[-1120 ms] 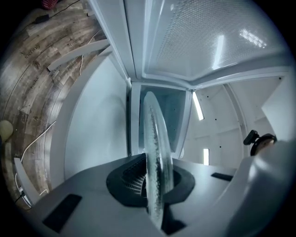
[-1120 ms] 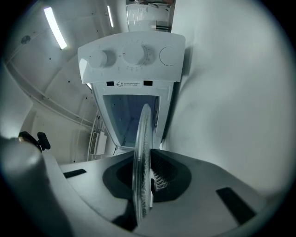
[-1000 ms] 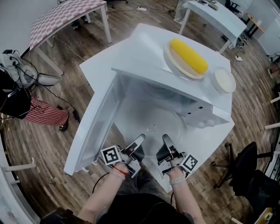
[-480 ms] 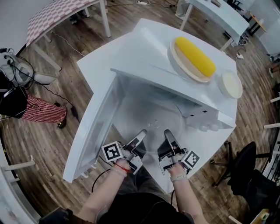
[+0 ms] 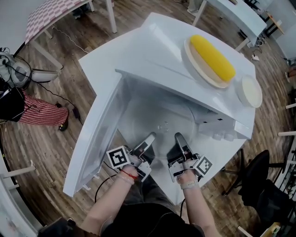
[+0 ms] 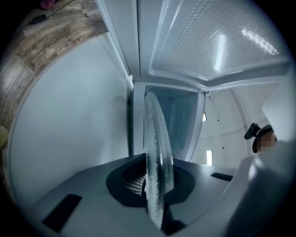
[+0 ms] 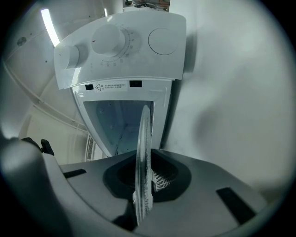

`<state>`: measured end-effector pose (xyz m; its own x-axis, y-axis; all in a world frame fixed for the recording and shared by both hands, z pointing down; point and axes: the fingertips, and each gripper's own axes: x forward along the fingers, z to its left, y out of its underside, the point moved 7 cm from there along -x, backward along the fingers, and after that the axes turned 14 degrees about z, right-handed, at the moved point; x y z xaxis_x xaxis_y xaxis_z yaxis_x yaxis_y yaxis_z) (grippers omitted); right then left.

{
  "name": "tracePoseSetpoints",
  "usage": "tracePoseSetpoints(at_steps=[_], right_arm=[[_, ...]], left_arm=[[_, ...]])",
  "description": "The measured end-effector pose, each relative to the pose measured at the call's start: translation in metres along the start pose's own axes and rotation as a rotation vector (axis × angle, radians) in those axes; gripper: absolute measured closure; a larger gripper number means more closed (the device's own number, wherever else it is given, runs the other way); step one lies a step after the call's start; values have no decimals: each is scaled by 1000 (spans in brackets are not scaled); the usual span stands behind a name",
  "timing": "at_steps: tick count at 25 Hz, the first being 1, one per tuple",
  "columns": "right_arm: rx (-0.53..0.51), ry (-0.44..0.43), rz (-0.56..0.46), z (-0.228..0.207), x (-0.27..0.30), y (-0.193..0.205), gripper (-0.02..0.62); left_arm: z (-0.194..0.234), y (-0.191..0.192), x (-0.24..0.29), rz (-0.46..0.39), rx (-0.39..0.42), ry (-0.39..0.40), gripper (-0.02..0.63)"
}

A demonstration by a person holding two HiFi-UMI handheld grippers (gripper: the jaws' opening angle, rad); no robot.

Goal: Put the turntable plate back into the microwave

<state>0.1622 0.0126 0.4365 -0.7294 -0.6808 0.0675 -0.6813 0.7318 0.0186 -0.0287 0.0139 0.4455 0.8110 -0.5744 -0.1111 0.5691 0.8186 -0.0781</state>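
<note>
The clear glass turntable plate (image 5: pixel 157 125) lies roughly level, most of it inside the open mouth of the white microwave (image 5: pixel 152 51). My left gripper (image 5: pixel 149 141) is shut on its near rim at the left, my right gripper (image 5: pixel 179 140) shut on the near rim at the right. In the left gripper view the turntable plate (image 6: pixel 157 157) shows edge-on between the jaws, with the cavity behind it. The right gripper view has the turntable plate (image 7: pixel 143 162) edge-on too, under the control panel (image 7: pixel 115 46) with its two knobs.
The microwave door (image 5: pixel 95 139) hangs open at the left. On top of the microwave sit a plate with a yellow oblong thing (image 5: pixel 212 58) and a small white dish (image 5: pixel 249 91). Wooden floor, tables (image 5: pixel 51 14), a black chair (image 5: pixel 259 185) and cables surround it.
Both grippers have carried the plate forward, deeper into the microwave cavity. The head camera has shifted a little; grips unchanged.
</note>
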Motion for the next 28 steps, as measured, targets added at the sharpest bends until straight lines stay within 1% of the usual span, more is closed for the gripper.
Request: tracePoseSetpoints(at_steps=[7,17,24,26,28], right_arm=[[21,3,-17,-5,5,-6,555],[28,7,-53,-1,17,-12,555],[55,-34,-97,-8,17,-9,555],[64,-35,-98,-9,17,-9,555],[67,-32,-93,-8,18,-9,555]], left_arm=[[1,-7,6,-12,2,-8,575],[-3,-13,9,-55,-47,-24,575],[3,-15,8,-44,-27,-32,575],[4,-15,9,-49,-36,-29,575],[4,-16,10,-65,-67,-16,575]])
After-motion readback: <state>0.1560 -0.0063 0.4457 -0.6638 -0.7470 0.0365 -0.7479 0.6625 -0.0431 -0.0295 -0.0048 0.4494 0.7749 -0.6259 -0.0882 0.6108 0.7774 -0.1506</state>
